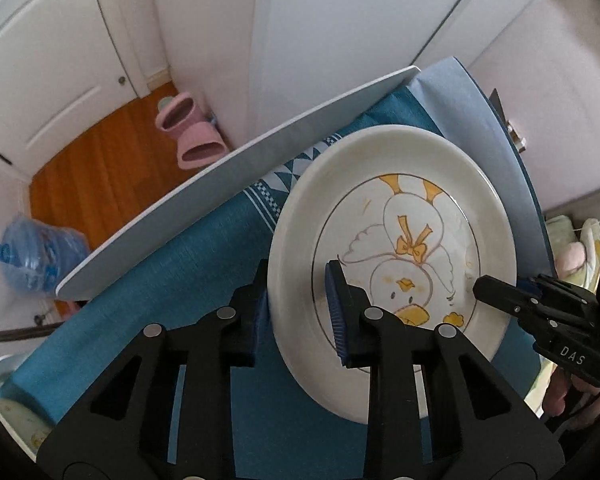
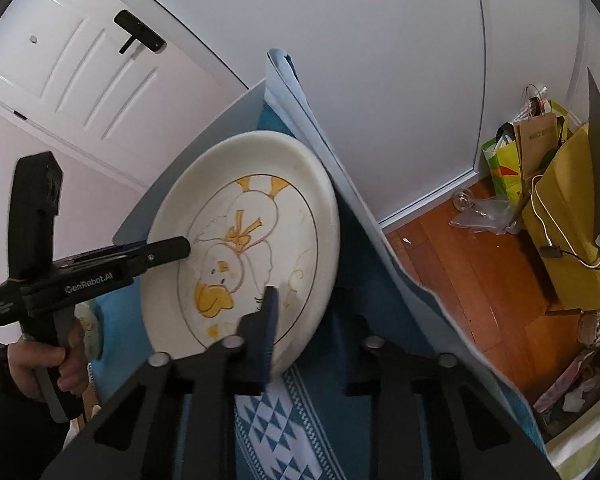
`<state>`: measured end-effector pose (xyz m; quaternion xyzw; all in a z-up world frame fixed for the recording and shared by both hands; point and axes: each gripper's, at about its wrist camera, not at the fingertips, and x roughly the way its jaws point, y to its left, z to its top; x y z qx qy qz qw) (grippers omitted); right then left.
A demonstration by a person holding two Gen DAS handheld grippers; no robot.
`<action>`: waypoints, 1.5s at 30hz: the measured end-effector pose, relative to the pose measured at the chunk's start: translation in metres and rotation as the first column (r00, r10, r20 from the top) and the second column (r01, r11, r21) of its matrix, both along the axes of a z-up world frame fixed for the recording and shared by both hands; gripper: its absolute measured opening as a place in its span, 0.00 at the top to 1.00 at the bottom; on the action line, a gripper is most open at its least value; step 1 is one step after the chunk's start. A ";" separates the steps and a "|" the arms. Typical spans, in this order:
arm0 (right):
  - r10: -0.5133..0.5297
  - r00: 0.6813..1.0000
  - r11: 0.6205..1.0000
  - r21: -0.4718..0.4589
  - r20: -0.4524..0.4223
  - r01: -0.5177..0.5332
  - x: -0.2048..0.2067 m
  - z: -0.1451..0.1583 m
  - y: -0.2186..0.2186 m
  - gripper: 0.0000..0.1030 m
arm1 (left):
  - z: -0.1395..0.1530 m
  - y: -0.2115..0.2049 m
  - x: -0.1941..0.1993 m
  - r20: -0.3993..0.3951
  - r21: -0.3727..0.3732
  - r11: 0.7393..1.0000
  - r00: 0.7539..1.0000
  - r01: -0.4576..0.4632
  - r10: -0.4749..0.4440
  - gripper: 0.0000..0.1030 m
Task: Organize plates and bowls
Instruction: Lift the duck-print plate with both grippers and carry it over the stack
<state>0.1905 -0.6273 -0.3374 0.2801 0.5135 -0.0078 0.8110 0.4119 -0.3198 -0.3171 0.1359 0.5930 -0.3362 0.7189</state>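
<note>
A white plate with a yellow duck drawing [image 1: 396,248] is held tilted above the blue cloth. My left gripper [image 1: 300,312] is closed on its left rim, one blue pad on the plate's face, the other finger behind the rim. My right gripper [image 2: 304,320] grips the opposite rim; one blue pad lies on the plate [image 2: 244,240], the other finger is behind it. The right gripper also shows in the left wrist view [image 1: 532,300], and the left gripper in the right wrist view [image 2: 160,252].
A blue patterned tablecloth [image 1: 204,280] covers the white table [image 1: 236,168]. Another duck-patterned dish [image 1: 16,420] lies at the lower left. On the wooden floor are pink slippers [image 1: 192,132], a blue water jug [image 1: 32,256] and bags [image 2: 536,148].
</note>
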 end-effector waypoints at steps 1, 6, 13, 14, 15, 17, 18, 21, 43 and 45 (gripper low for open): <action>0.004 1.000 1.000 -0.003 0.001 -0.004 0.000 0.000 0.000 0.84 | 0.000 -0.001 -0.001 0.000 0.000 1.000 1.000 -0.002 0.002 0.77; 0.019 1.000 1.000 -0.003 0.001 -0.019 0.000 0.002 -0.003 0.84 | 0.007 -0.003 -0.007 0.038 0.019 1.000 0.999 0.006 -0.007 0.77; 0.063 0.997 0.998 -0.034 0.040 -0.061 -0.003 0.018 -0.005 0.84 | 0.040 0.006 -0.025 0.089 -0.012 1.000 0.996 -0.027 0.028 0.77; 0.069 0.997 0.997 -0.036 0.046 -0.067 -0.003 0.022 -0.004 0.84 | 0.044 0.008 -0.026 0.095 -0.016 0.999 0.995 -0.033 0.034 0.77; 0.077 0.996 0.996 -0.039 0.054 -0.075 -0.005 0.026 -0.004 0.84 | 0.051 0.012 -0.030 0.103 -0.026 0.999 0.994 -0.040 0.043 0.77; 0.097 0.993 0.994 -0.049 0.072 -0.093 -0.008 0.038 -0.002 0.84 | 0.065 0.021 -0.038 0.116 -0.044 0.998 0.992 -0.053 0.058 0.77; 0.111 0.990 0.993 -0.058 0.082 -0.106 -0.010 0.044 0.000 0.84 | 0.074 0.027 -0.044 0.125 -0.054 0.997 0.990 -0.062 0.069 0.77; 0.159 0.982 0.985 -0.085 0.104 -0.151 -0.018 0.064 0.009 0.84 | 0.098 0.047 -0.062 0.154 -0.084 0.992 0.982 -0.095 0.108 0.77; 0.405 0.903 0.913 -0.121 0.143 -0.391 -0.133 0.110 0.168 0.84 | 0.148 0.270 -0.230 0.187 -0.176 0.913 0.898 -0.368 0.398 0.77; 0.422 0.897 0.905 -0.130 0.131 -0.406 -0.140 0.105 0.185 0.84 | 0.138 0.285 -0.241 0.176 -0.168 0.906 0.893 -0.388 0.415 0.77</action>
